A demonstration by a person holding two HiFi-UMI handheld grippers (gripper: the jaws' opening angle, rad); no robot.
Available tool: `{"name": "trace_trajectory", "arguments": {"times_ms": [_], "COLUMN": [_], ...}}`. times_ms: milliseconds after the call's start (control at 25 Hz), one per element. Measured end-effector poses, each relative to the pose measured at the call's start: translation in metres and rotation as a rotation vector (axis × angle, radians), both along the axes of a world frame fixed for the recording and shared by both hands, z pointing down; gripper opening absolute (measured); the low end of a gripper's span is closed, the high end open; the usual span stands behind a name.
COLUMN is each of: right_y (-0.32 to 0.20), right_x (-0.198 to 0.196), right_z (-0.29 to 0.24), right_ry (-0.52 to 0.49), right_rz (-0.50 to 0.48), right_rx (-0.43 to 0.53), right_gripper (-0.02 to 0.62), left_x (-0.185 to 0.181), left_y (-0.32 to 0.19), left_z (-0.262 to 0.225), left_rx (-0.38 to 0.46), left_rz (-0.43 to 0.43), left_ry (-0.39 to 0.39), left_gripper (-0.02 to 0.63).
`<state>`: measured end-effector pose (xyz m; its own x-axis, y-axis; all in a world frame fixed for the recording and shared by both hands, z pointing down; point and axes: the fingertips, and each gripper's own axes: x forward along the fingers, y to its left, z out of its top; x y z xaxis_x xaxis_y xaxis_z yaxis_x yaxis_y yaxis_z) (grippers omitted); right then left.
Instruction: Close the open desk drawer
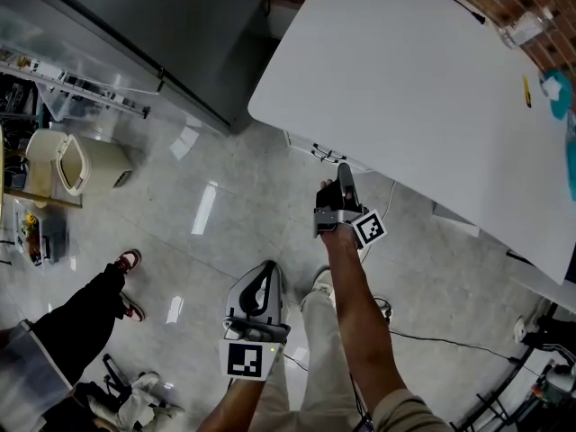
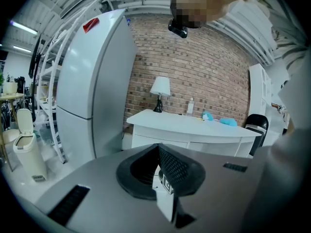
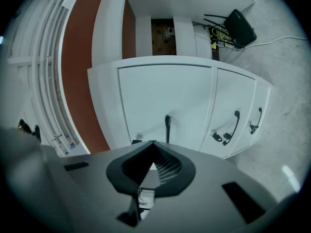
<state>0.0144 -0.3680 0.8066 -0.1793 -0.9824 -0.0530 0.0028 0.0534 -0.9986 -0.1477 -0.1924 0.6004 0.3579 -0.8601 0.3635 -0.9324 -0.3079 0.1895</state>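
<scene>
Though both empty, jaws together: two hand-held grippers (image 1: 267,268) (image 1: 343,171), one desk (image 1: 405,88), three handles (image 3: 167,126) (image 3: 235,123) (image 3: 258,117).

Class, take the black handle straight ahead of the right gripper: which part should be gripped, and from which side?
Likely mid-bar on the black handle, coming head-on at the white drawer front. It is a slim bar standing off that panel, so opened jaws could straddle its middle.
</scene>
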Motion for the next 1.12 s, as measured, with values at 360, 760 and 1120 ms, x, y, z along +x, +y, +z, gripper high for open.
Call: {"name": "trace_trajectory", "arguments": {"times_ms": [360, 760, 1120], "right_y": [0.019, 0.052, 0.095], "right_x": [-0.026, -0.062, -0.088], "right_z": [-0.066, -0.135, -0.216], "right_ry": [0.016, 0.389, 0.686], "right_rz": [-0.065, -0.274, -0.384], "right_rx": [0.054, 0.089, 0.118], "right_gripper": [0.009, 0.009, 0.009], "left_x": [0.001, -0.004, -0.018], "left_y": [-0.003, -0.014, -0.016], "left_z": [-0.027, -0.078, -0.116], "left_rx": [0.025, 0.121, 0.123], "left_rz": [-0.026, -0.062, -0.078], "left_ry": [-0.010, -0.020, -0.034], "left_gripper": [0.008, 0.008, 0.008]}}
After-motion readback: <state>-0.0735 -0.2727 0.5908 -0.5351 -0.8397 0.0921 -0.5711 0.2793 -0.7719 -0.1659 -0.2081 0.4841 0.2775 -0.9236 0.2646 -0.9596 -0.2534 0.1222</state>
